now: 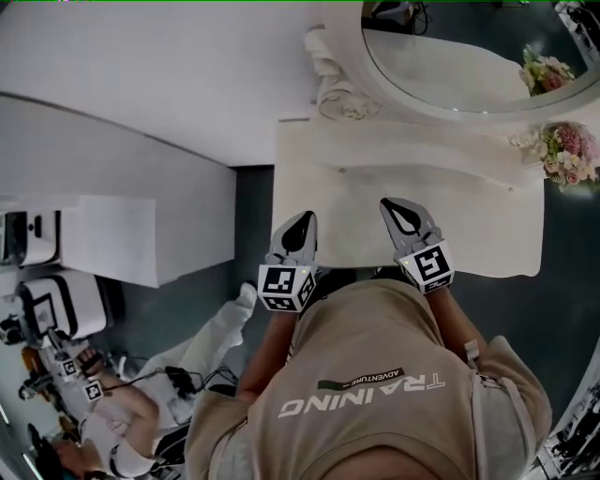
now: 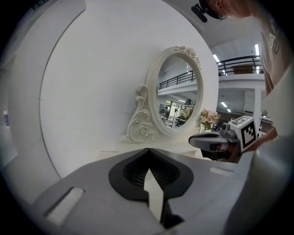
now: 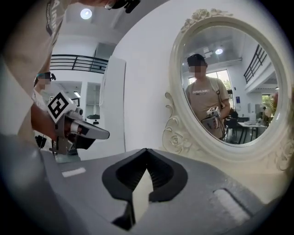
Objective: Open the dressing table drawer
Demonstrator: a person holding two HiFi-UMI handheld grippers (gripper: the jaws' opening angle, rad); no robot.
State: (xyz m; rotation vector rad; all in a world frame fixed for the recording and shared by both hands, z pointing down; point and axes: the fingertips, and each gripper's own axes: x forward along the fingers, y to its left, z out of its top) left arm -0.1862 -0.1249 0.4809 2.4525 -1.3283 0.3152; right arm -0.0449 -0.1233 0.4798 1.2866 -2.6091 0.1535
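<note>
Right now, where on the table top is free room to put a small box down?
The table top is bare across its middle, from the mirror at the back to the front edge. The left tool and right tool, both shut, occupy the front edge. Flowers crowd the right end beside the mirror.

A white wall (image 1: 141,56) rises behind the oval mirror (image 1: 450,66). Dark grey floor (image 1: 251,216) lies to its left, pink flowers (image 1: 567,155) to its right, and a railed balcony (image 2: 241,62) and a ceiling lamp (image 3: 85,13) lie well beyond it.

The shirt (image 1: 375,422) reads "TRAINING" and "ADVENTURE".
</note>
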